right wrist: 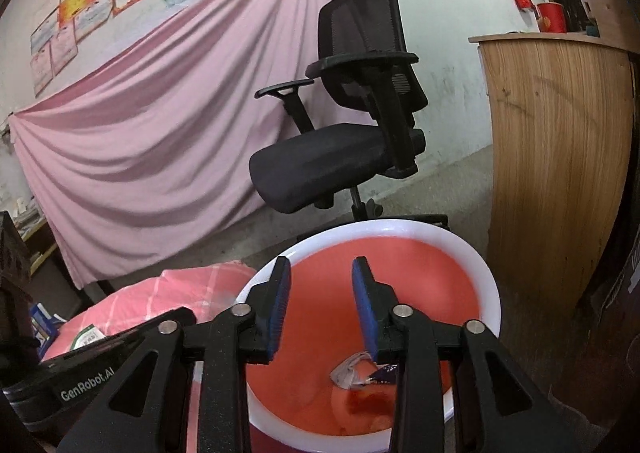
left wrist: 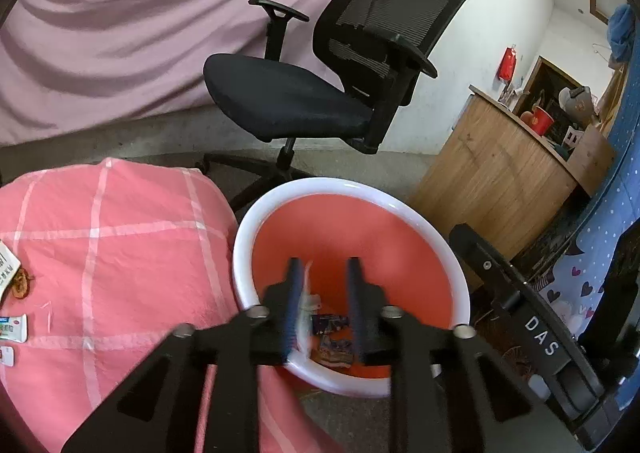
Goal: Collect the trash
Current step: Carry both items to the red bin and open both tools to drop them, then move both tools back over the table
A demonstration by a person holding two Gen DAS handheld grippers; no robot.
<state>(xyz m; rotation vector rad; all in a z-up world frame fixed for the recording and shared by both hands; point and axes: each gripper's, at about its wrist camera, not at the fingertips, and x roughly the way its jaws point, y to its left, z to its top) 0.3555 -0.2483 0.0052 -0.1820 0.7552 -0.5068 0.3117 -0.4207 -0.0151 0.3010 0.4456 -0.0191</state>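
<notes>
A red bin with a white rim (left wrist: 352, 189) stands on the floor beside a pink checked cloth surface (left wrist: 120, 253). My left gripper (left wrist: 324, 273) is open above the bin; a white wrapper (left wrist: 306, 305) hangs blurred beside its left finger. Purple wrappers (left wrist: 332, 337) lie in the bin's bottom. My right gripper (right wrist: 320, 273) is open and empty above the same bin (right wrist: 400, 227), where a white wrapper (right wrist: 348, 371) and a purple one (right wrist: 384, 375) lie. More wrappers (left wrist: 12, 327) lie on the cloth at far left.
A black office chair (left wrist: 320, 93) stands behind the bin. A wooden counter (left wrist: 500, 173) is to the right. A pink sheet (right wrist: 160, 133) hangs over the back wall. The right gripper's body (left wrist: 540, 333) shows in the left wrist view.
</notes>
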